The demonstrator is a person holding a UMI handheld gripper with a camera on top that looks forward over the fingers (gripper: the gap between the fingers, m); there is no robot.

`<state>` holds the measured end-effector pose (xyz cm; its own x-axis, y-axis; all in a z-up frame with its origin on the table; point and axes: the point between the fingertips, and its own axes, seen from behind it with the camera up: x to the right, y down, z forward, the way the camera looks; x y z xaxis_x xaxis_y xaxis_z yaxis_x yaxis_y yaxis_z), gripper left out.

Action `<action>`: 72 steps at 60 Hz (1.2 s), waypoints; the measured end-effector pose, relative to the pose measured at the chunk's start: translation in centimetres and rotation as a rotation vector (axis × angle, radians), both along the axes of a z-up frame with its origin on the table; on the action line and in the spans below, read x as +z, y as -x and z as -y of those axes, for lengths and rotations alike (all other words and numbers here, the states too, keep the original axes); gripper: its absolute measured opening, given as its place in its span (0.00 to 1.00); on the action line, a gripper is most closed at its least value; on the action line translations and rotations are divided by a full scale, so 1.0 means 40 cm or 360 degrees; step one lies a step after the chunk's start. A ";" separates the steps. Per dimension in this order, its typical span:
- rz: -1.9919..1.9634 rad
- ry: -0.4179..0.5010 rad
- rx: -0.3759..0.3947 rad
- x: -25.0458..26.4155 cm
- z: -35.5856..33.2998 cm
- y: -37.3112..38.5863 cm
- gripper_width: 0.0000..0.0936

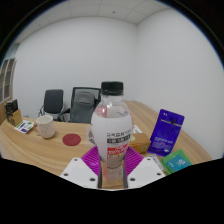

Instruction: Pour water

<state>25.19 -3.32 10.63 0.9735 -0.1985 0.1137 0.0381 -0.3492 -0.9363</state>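
A clear plastic water bottle point(111, 128) with a black cap and a white and red label stands upright between my fingers. My gripper point(111, 163) is shut on the bottle, with the magenta pads point(88, 158) pressed against its lower sides. The bottle seems lifted above the wooden table point(60, 150). A white cup point(45, 126) stands on the table beyond and to the left of the bottle. A red coaster point(72, 140) lies between the cup and the bottle.
A blue packet point(166, 132) stands to the right of the bottle, with a teal flat item point(176, 162) in front of it. Two office chairs point(68, 103) stand behind the table by the white wall. A small box point(13, 113) sits far left.
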 end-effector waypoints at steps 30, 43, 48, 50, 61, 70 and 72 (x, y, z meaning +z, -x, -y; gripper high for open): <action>0.2027 0.0254 0.0054 0.410 -0.388 0.146 0.30; 0.2838 0.0454 0.0352 0.339 -0.531 0.313 0.30; 0.3095 0.0512 0.0481 0.288 -0.562 0.358 0.30; 0.3179 0.0518 0.0520 0.273 -0.568 0.374 0.30; 0.3290 0.0595 0.0592 0.217 -0.583 0.389 0.30; 0.3029 0.0492 0.0587 0.235 -0.577 0.391 0.30; 0.2888 0.0454 0.0573 0.242 -0.574 0.388 0.30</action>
